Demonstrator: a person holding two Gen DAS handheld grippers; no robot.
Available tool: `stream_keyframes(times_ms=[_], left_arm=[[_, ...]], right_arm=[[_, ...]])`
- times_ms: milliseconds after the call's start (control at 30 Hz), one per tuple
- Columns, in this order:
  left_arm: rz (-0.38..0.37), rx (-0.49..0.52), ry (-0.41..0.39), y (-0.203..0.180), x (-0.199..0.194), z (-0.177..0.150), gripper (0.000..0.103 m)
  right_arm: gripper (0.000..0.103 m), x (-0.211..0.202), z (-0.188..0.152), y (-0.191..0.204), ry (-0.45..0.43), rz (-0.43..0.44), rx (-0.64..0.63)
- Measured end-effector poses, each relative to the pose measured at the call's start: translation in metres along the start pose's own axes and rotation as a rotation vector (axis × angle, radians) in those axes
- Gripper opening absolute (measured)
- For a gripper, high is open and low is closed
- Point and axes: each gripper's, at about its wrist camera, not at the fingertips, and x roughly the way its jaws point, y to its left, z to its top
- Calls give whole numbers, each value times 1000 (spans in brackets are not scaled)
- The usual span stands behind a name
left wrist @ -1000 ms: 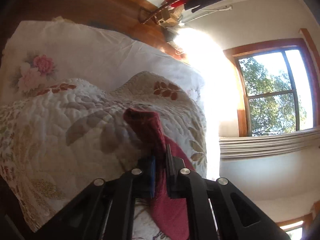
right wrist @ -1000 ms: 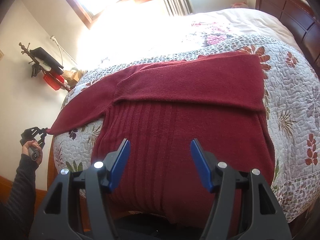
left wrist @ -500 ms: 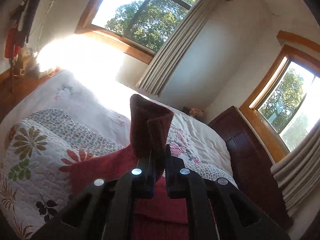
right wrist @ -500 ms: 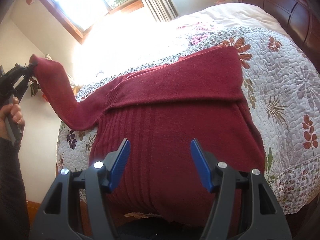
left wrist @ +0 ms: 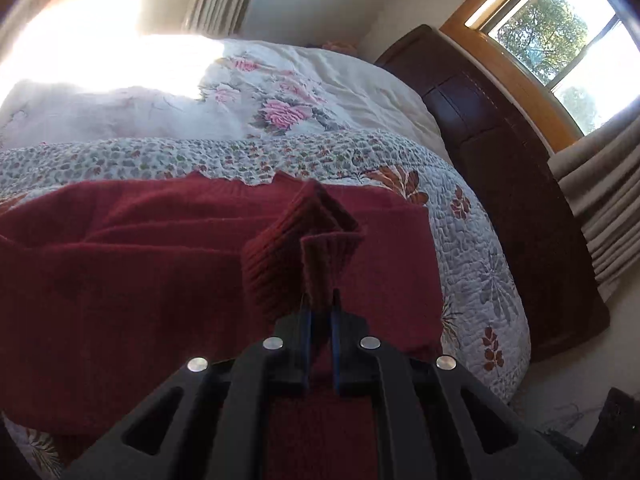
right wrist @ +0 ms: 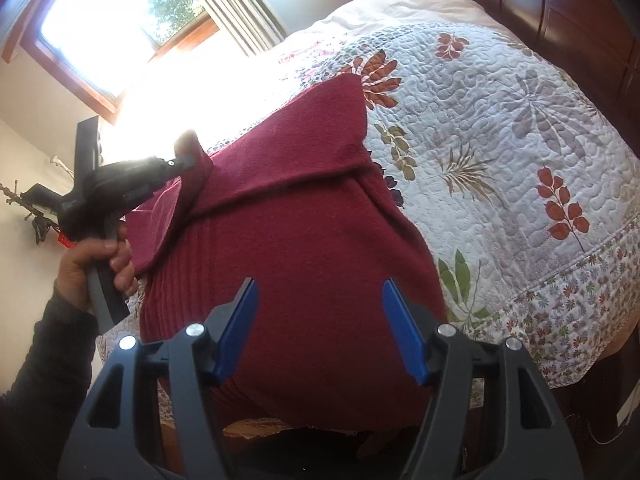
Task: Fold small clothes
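A dark red knit sweater (right wrist: 304, 248) lies spread on the quilted bed, one sleeve folded across its upper part. My left gripper (left wrist: 319, 304) is shut on the ribbed sleeve cuff (left wrist: 304, 248) and holds it up over the sweater body (left wrist: 120, 280). In the right wrist view the same left gripper (right wrist: 184, 162) shows at the left, held by a hand (right wrist: 92, 256), with the sleeve trailing from it. My right gripper (right wrist: 318, 312) hovers open above the sweater's lower part, nothing between its blue pads (right wrist: 238, 328).
The floral quilt (right wrist: 500, 128) covers the bed, with a white flowered blanket (left wrist: 280, 92) beyond it. A dark wooden headboard (left wrist: 500, 152) runs along the right side. Windows with curtains (left wrist: 600, 200) stand behind. The quilt's edge drops off near the sweater's hem (right wrist: 312, 424).
My left gripper has carried the sleeve cuff from off the bed's left side up and across over the sweater body. The right gripper stayed open and moved a little closer.
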Motion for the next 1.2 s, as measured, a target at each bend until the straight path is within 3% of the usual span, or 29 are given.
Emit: stream_keyframes(times_ms=[67, 100, 133, 200, 300, 467, 633, 733, 800, 933, 1000, 1033, 1200], left_arm=[[-2, -2, 58, -1, 13, -10, 18], [-9, -10, 57, 2, 11, -16, 32], [-13, -22, 35, 3, 2, -20, 50], [-24, -62, -38, 12, -29, -29, 66], [-44, -185, -101, 42, -75, -51, 69], [22, -414, -158, 93, -134, -133, 73], [46, -700, -213, 132, -169, -237, 73], [50, -865, -240, 143, -174, -288, 73], [45, -936, -258, 145, -175, -310, 73], [43, -985, -267, 141, -167, -323, 73], [45, -976, -276, 137, -166, -317, 73], [43, -970, -281, 136, -168, -312, 73], [35, -929, -285, 130, -167, -290, 73]], right_arm=[[66, 4, 6, -3, 15, 31, 12], [67, 5, 12, -2, 21, 56, 14], [68, 8, 19, -1, 27, 82, 11], [70, 17, 40, 2, 43, 158, 18], [71, 50, 78, 7, 119, 333, 79], [66, 140, 132, 20, 273, 463, 132], [63, 205, 159, 33, 384, 494, 152], [63, 216, 167, 44, 413, 503, 134], [54, 218, 170, 53, 435, 527, 108], [36, 223, 171, 72, 488, 527, 55], [14, 224, 174, 80, 498, 516, 32], [7, 219, 177, 83, 489, 511, 19], [6, 163, 204, 104, 376, 549, -70]])
